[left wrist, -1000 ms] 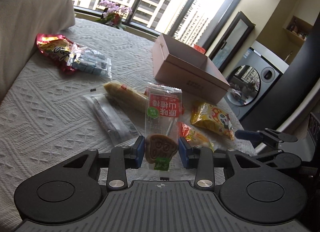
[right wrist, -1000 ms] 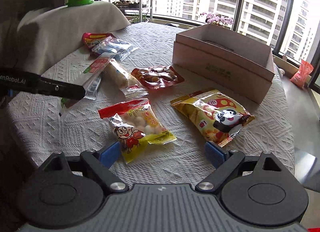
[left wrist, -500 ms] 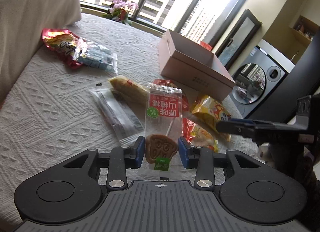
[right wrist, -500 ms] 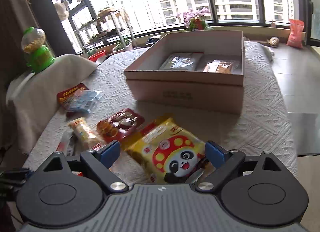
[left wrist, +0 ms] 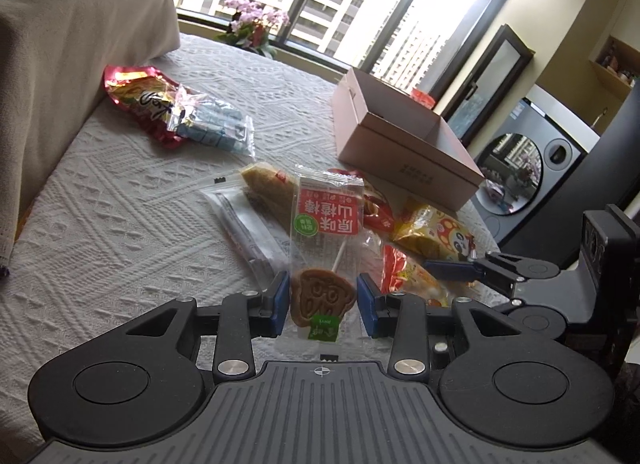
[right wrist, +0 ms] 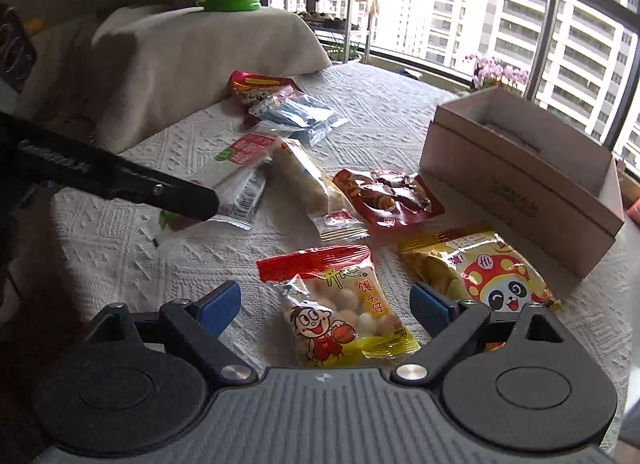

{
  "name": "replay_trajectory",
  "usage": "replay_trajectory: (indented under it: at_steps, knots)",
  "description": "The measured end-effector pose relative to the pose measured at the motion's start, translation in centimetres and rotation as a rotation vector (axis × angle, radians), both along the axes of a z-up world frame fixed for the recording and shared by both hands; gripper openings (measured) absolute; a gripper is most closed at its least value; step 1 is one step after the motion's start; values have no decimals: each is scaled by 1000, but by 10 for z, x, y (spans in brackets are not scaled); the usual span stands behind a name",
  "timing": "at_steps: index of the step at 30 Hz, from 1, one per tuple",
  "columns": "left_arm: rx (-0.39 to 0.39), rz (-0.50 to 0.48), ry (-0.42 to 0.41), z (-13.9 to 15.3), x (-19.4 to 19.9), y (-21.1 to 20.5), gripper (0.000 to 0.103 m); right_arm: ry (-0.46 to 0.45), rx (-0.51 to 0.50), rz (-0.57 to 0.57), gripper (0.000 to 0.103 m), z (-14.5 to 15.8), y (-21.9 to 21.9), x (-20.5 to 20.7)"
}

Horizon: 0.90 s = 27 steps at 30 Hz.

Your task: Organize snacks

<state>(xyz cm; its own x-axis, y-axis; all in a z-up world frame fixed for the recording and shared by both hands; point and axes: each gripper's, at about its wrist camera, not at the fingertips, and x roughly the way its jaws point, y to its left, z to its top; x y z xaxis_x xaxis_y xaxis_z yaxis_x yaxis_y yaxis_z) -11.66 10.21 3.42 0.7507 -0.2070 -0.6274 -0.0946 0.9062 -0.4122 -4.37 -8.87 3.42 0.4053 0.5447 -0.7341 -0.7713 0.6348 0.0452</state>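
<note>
My left gripper (left wrist: 322, 304) is shut on a clear-wrapped hawthorn lollipop packet (left wrist: 326, 240) with a red label, held upright above the table. My right gripper (right wrist: 325, 303) is open and empty, its blue pads on either side of a yellow-and-red ball-snack bag (right wrist: 340, 304) lying on the white tablecloth (right wrist: 120, 248). A yellow panda bag (right wrist: 484, 276) lies to its right. The open cardboard box (right wrist: 520, 184) stands at the back right; it also shows in the left wrist view (left wrist: 404, 144). The left gripper's finger (right wrist: 120, 180) shows as a dark bar at the left of the right wrist view.
A red packet (right wrist: 388, 196), a long cake bar (right wrist: 308, 180) and a clear flat packet (left wrist: 252, 232) lie mid-table. A red bag (left wrist: 140, 96) and a blue-sweets bag (left wrist: 216, 128) lie far left beside a cloth-covered block (left wrist: 60, 64). A washing machine (left wrist: 532, 168) stands beyond the table.
My right gripper swung up toward the box half a second ago and has come back down over the ball-snack bag. My left gripper still holds the lollipop packet, shifted slightly.
</note>
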Motion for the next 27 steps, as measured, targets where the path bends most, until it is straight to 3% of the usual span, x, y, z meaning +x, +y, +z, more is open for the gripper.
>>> replay_trajectory:
  at_steps: [2,4,6,10,13,16,19,21,23,25,27]
  knots:
    - [20,-37,4,0,0,-6,41,12,26,-20,82,3,-5,1]
    - [47,-79,12,0,2,-14,41,-18,-6,21,60,8,-10,-9]
    - [66,-117,8,-1,5,-24,41,-76,-53,33,54,11,-16,-22]
    - [61,-167,-40,15,19,-33,41,-27,-18,-21,52,27,-45,-16]
    - [81,-197,-122,48,45,-37,41,-23,70,-108,52,58,-70,7]
    - [106,-219,-250,85,91,-43,42,-61,198,-217,52,100,-98,42]
    - [53,-209,-316,100,151,-46,42,-177,249,-341,52,129,-113,75]
    - [-37,-239,-302,99,198,-48,43,-208,261,-391,52,137,-116,98]
    - [-108,-276,-220,89,244,-49,45,-202,276,-407,52,138,-116,120]
    - [-101,-249,-140,75,277,-50,45,-196,280,-414,52,134,-112,139]
    - [-15,-176,-116,66,290,-48,45,-185,264,-395,55,126,-102,160]
